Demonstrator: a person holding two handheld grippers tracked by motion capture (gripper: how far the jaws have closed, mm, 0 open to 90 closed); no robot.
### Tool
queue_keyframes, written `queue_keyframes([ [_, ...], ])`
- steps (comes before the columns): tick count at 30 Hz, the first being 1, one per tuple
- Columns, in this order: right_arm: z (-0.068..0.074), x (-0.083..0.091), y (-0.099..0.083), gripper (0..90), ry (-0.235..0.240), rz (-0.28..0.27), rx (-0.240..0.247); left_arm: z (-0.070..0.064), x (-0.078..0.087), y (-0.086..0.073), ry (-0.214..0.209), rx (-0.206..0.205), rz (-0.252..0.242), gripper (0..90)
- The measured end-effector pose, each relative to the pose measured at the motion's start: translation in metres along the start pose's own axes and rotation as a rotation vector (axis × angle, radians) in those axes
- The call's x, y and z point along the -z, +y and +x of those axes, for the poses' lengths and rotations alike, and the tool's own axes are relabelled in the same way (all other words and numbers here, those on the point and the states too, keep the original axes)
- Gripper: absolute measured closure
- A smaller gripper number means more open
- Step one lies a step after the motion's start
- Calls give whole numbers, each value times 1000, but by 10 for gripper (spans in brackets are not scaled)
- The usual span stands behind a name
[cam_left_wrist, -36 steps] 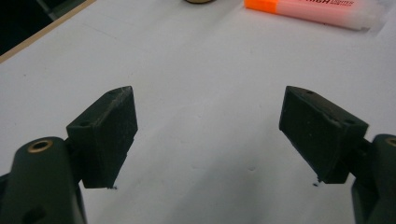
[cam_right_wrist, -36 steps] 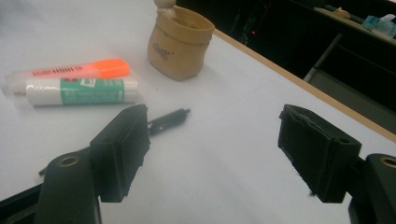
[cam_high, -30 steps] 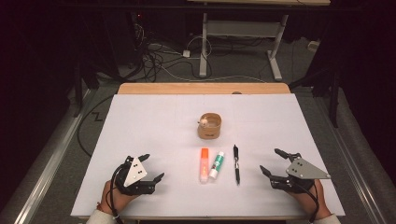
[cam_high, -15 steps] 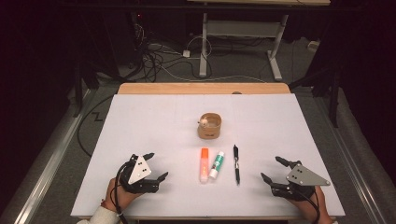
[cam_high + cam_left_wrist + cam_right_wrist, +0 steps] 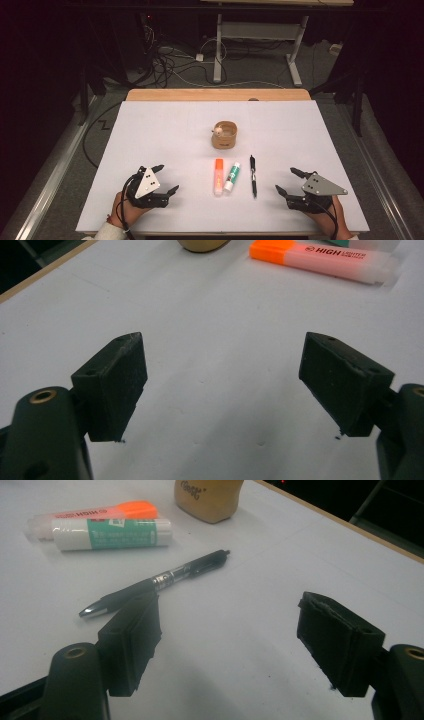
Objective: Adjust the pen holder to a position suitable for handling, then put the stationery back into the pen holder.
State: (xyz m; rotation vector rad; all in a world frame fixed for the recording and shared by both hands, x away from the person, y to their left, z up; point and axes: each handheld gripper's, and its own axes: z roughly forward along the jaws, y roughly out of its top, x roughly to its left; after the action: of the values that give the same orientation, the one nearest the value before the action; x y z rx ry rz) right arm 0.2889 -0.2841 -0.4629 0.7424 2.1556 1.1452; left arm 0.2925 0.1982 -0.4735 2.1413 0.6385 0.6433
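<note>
Two hand-held claws rest on the white counter (image 5: 150, 130) either side of a row of stationery, both gaping wide and holding nothing. The black pen (image 5: 253, 175) lies just left of the right claw (image 5: 289, 181); beyond the pen sit a glue stick (image 5: 231, 176) and an orange highlighter (image 5: 218, 176), with the left claw (image 5: 165, 179) farther off and a small wooden cup (image 5: 225, 135) behind the pen. The pen, slim and round, could roll away if one jaw nudges it first.
</note>
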Motion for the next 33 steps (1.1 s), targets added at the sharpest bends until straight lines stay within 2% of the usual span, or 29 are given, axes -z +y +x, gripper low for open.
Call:
queue_keyframes([
  [7, -1, -2, 2, 259, 10, 7, -20, 0, 1, 1, 5, -2, -3, 186],
  [9, 0, -3, 2, 259, 14, 14, -2, -1, 0, 1, 5, -3, -2, 186],
  [16, 2, -8, 5, 267, 45, 29, 14, -1, 1, 0, 7, -5, 5, 186],
  [20, 4, -12, 7, 268, 70, 50, 50, -2, 1, 1, 8, -11, 10, 186],
  [25, 7, -15, 10, 268, 85, 80, 64, -5, 0, 1, 6, -18, 15, 186],
  [29, 9, -18, 14, 272, 87, 88, 60, -5, 1, 1, 6, -17, 15, 186],
  [33, 10, -23, 17, 293, 88, 102, 16, -4, 2, 1, 6, -15, 10, 186],
])
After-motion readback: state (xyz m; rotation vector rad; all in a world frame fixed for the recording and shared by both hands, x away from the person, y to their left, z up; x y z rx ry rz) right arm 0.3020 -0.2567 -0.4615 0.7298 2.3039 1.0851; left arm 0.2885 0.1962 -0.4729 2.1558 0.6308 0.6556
